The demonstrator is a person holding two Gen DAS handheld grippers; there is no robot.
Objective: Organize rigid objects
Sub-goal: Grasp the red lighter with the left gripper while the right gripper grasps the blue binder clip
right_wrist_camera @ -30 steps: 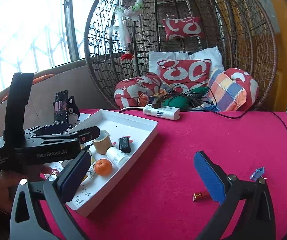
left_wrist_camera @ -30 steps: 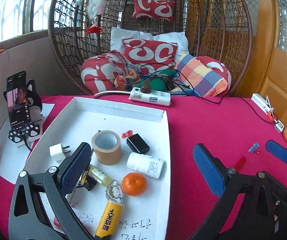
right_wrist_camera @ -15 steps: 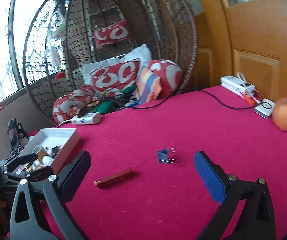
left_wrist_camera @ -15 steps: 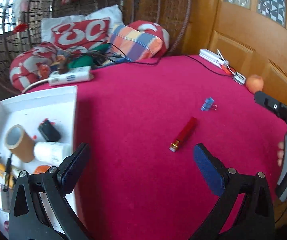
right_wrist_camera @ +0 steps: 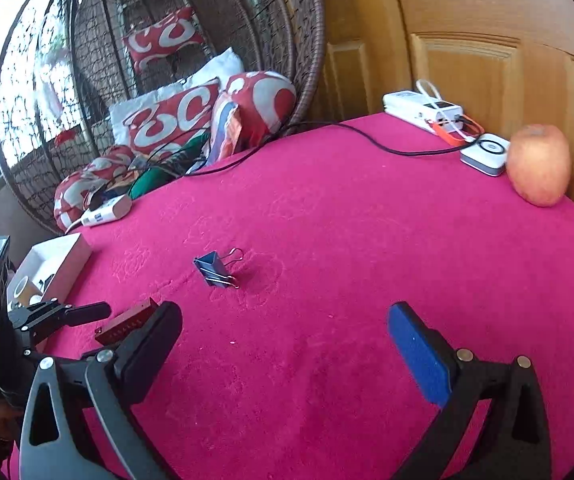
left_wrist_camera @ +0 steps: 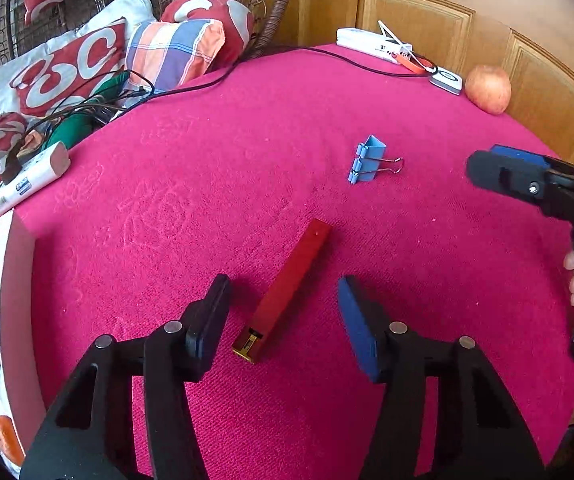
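Lying flat on the pink-covered tabletop (left_wrist_camera: 215, 168), the red bar (left_wrist_camera: 287, 292) is seen at lower centre of the left wrist view, its long axis running from the brass-coloured end nearest the camera up and to the right. It is bracketed by the left gripper (left_wrist_camera: 283, 320), whose fingers have just been closing around it; a clear gap is left on either side, so the bar is not yet pinched. The long axis is crossed by the closing line of the fingers, which is judged a workable approach for a grasp across the narrow sides. The left hand is plainly the nearer one. In the right wrist view the right gripper (right_wrist_camera: 283, 336) is held with its fingers spread wide and nothing between them, and the blue binder clip (right_wrist_camera: 217, 268) is found above, well apart from the bar. The white tray (right_wrist_camera: 63, 258) is seen at the left edge.
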